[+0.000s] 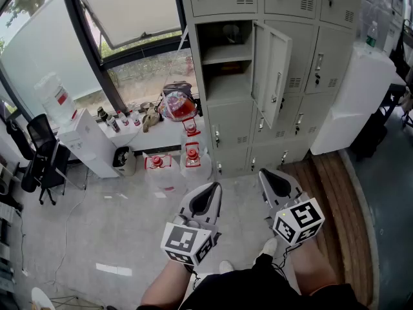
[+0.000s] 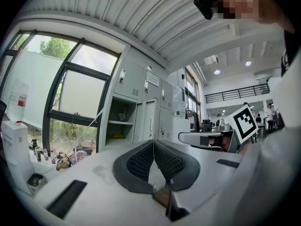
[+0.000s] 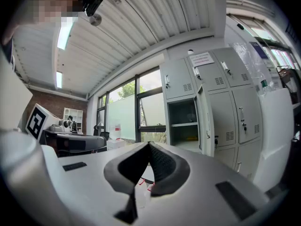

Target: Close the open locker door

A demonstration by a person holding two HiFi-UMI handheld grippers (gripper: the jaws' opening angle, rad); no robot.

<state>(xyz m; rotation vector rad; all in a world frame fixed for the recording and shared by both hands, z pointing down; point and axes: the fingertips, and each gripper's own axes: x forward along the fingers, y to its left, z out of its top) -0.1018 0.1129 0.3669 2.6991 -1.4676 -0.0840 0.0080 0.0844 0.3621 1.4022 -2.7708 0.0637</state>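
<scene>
i hold both grippers level in front of me, well apart from the grey locker bank (image 1: 293, 18). the left gripper (image 1: 208, 188) has its jaws pressed together on nothing, and the right gripper (image 1: 269, 176) is the same, tips touching and empty. the open locker door (image 1: 273, 70) stands swung out at the right edge of its compartment (image 1: 224, 62), beyond the right gripper.

I hold my left gripper (image 1: 211, 187) and my right gripper (image 1: 266, 174) side by side in front of me, above my legs (image 1: 166, 284). Both point straight ahead and level. Both have their jaws pressed together, with nothing between them.
</scene>
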